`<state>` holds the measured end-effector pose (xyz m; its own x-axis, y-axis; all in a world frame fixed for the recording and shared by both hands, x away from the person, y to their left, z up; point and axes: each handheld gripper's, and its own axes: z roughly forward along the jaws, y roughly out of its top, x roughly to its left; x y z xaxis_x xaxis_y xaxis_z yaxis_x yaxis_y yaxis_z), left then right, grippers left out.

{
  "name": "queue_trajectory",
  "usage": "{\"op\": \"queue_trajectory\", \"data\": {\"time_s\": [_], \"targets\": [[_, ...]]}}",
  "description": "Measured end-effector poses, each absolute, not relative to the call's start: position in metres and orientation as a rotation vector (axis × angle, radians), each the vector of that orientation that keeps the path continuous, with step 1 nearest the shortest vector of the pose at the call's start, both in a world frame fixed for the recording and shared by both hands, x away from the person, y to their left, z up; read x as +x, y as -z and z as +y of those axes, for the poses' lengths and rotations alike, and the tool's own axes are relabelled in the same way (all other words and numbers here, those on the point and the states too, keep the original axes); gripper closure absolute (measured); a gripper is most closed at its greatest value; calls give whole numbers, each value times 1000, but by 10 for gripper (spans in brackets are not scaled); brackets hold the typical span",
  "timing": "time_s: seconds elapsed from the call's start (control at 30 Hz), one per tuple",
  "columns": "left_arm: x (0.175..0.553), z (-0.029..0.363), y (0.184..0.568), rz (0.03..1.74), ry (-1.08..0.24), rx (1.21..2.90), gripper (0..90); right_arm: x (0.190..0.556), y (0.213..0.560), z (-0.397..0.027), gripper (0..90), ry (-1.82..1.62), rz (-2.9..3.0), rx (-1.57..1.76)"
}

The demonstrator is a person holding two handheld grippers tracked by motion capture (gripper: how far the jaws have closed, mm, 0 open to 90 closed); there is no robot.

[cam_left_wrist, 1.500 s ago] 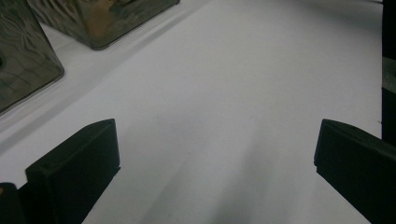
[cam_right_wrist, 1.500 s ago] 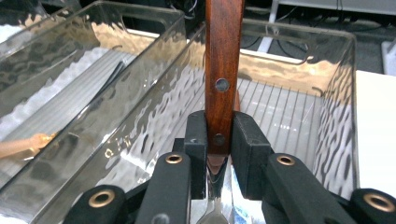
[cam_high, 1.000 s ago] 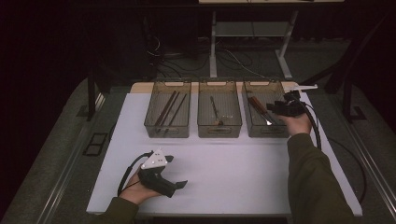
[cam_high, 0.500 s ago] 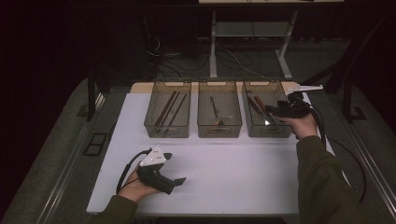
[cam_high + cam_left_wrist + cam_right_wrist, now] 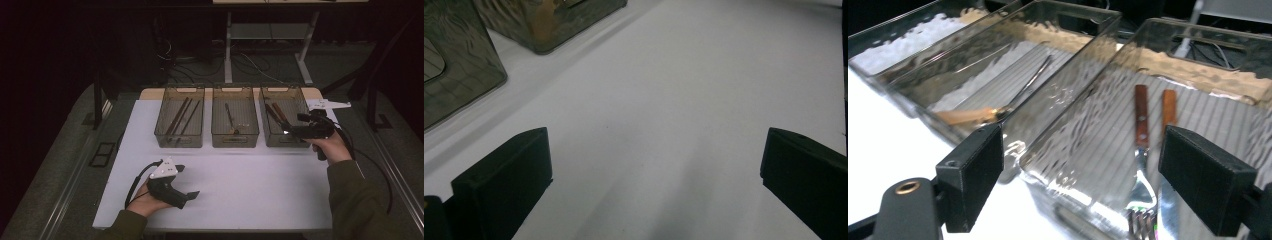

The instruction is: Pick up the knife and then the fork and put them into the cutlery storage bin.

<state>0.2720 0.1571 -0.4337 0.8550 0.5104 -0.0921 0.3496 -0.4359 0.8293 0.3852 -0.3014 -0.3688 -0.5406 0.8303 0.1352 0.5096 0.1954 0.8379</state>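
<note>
Three clear bins stand in a row at the back of the white table. The right bin holds a wooden-handled fork and a second wooden-handled utensil. My right gripper hovers at that bin's near right corner, pointing left. Its jaws have just been opening and stand open with nothing between them; the fork lies below in the bin. My left gripper rests in the hand at the table's front left, open over bare table.
The middle bin holds a wooden-handled spoon-like utensil. Dark chopsticks lie in the left bin. Table legs and cables show on the dark floor beyond the table's far edge.
My right hand has drawn back from over the right bin toward the person and slightly right, its jaws spreading. The left hand has stayed put.
</note>
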Motion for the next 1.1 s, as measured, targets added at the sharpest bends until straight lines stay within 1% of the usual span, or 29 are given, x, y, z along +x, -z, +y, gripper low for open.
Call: {"op": "queue_trajectory", "data": {"time_s": [0.23, 0.5, 1.1], "targets": [[274, 159, 434, 646, -216, 2051, 0, 359, 376, -295, 163, -1294, 2173, 1172], [279, 160, 435, 647, -224, 2055, 0, 332, 392, -291, 163, -1298, 2225, 1106], [275, 161, 434, 650, -240, 2062, 0, 280, 435, -292, 163, -1350, 2308, 1090]]}}
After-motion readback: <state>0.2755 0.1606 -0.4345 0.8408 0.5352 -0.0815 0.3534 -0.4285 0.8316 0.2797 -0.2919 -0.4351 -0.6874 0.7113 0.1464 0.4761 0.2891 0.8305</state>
